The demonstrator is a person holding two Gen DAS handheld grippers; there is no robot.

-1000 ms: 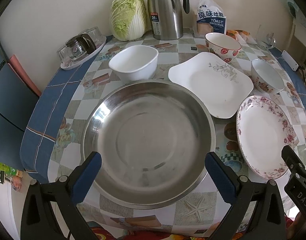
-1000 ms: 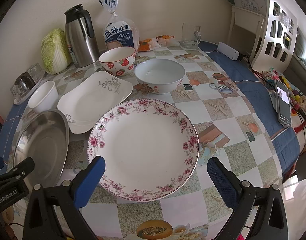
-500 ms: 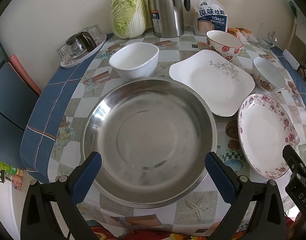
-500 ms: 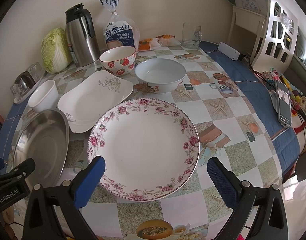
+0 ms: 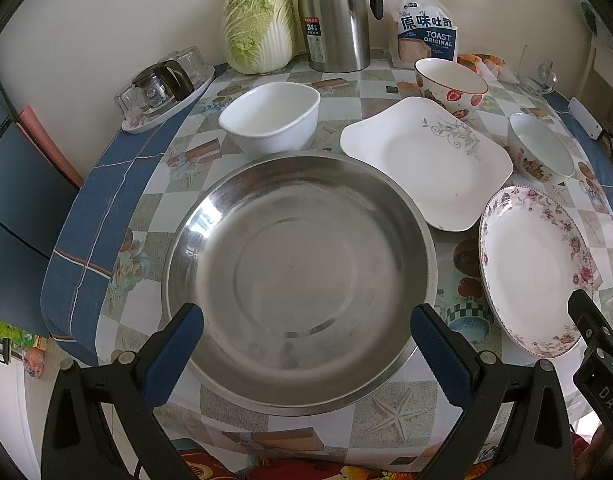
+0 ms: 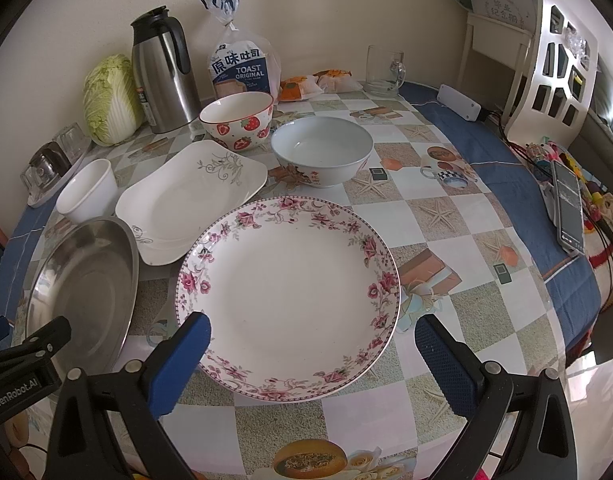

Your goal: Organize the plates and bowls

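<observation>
- The left gripper [image 5: 306,344] hangs over the near edge of the steel basin [image 5: 298,276], jaws spread wide and empty, one finger to each side of the basin's near rim.
- The right gripper [image 6: 312,360] hangs likewise over the near rim of the floral plate [image 6: 288,276], jaws wide apart, holding nothing.
- The basin sits at the table's near left; the floral plate is just beside it on the right, and the square plate [image 5: 426,160] lies behind them, its corner tucked close against the basin's rim.
- Three bowls stand farther back: a white bowl [image 5: 272,120], a strawberry bowl [image 5: 450,86] and a pale bowl [image 6: 322,150], all upright, apart and empty.
- The basin looks thin, stiff and light, but slick; its rolled rim is the only thing to pinch.
- The plates and bowls look glazed ceramic: heavier, rigid, slippery and likely to chip if knocked together.
- A plate is best taken at its raised near rim, one finger above and one below; a bowl by its wall.
</observation>
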